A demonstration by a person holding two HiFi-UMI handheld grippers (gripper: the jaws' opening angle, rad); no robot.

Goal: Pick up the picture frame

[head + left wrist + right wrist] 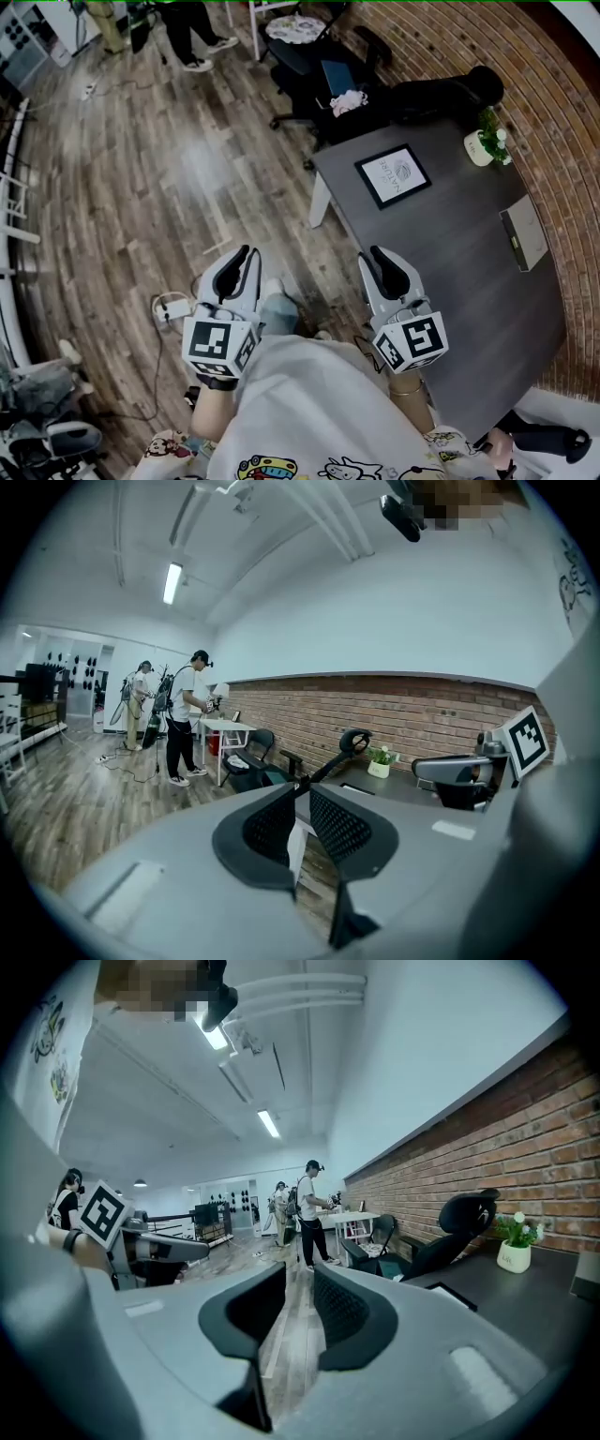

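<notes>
The picture frame (pixel 393 175), black-edged around a white print, lies flat near the far corner of the dark table (pixel 469 281). It also shows as a thin dark slab in the right gripper view (pixel 456 1294). My left gripper (pixel 246 257) (pixel 302 810) hangs over the wooden floor, left of the table, its jaws a narrow slit apart with nothing between them. My right gripper (pixel 382 257) (pixel 298 1299) hovers over the table's near left edge, well short of the frame, jaws open and empty. Both point level toward the far end of the room.
A small potted plant (pixel 486 144) and a flat grey box (pixel 523 234) sit on the table by the brick wall. Black office chairs (pixel 375 94) crowd the table's far end. A power strip with cable (pixel 172 307) lies on the floor. Two people (pixel 187 714) stand far off.
</notes>
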